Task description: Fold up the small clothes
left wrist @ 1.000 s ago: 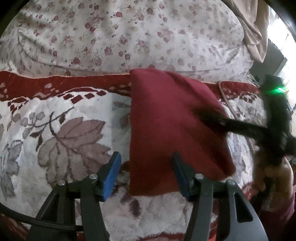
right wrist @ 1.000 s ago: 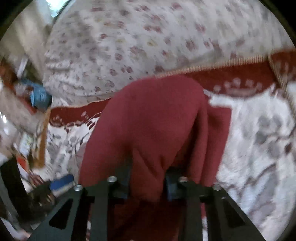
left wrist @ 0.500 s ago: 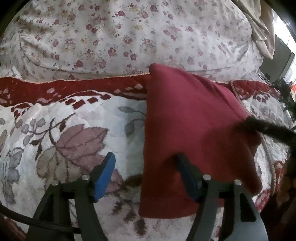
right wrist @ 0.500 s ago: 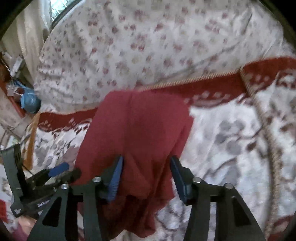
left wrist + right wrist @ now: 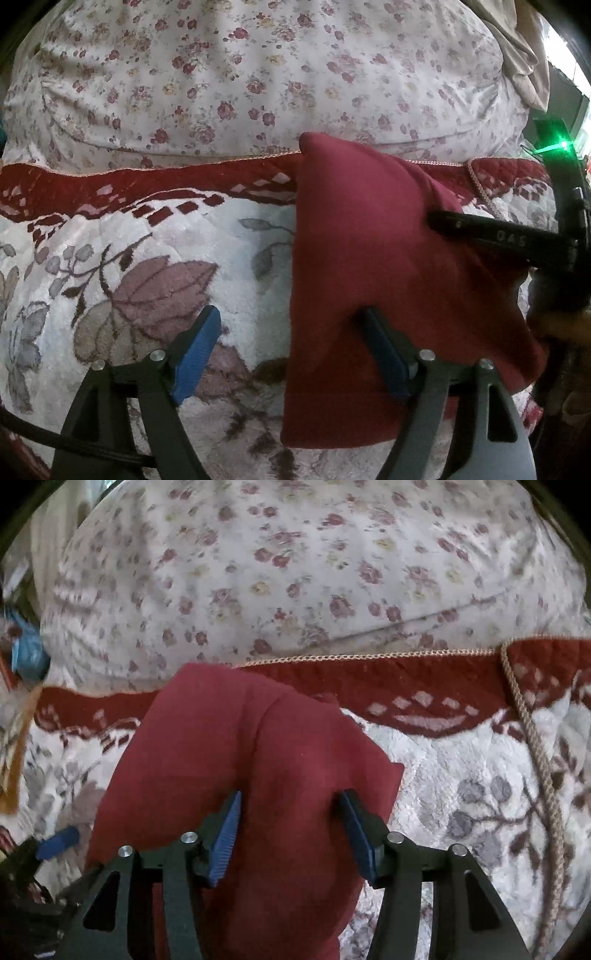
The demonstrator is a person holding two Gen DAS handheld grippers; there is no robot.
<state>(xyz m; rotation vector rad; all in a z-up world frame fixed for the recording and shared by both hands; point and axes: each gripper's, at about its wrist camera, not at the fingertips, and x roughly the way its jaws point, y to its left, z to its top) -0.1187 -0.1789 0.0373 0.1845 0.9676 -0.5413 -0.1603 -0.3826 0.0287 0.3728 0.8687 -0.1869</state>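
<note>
A dark red garment (image 5: 369, 266) lies folded lengthwise on the patterned bedspread (image 5: 147, 258). My left gripper (image 5: 291, 343) is open over its left edge, with the right finger resting on the cloth and the left finger over the bedspread. In the right wrist view the red garment (image 5: 258, 760) lies under my right gripper (image 5: 290, 829), which is open with both blue pads above the cloth. The right gripper also shows in the left wrist view (image 5: 498, 236), with one finger lying across the garment's right side.
A large floral-print pillow (image 5: 258, 74) fills the far side, behind the bedspread's dark red border (image 5: 147, 184). A braided cord (image 5: 535, 746) runs along the bedspread at the right. Clutter with a blue object (image 5: 26, 653) sits beyond the bed at far left.
My right gripper has let go of the red garment and opened; the cloth has dropped flat onto the bedspread. My left gripper stays open at the garment's left edge.
</note>
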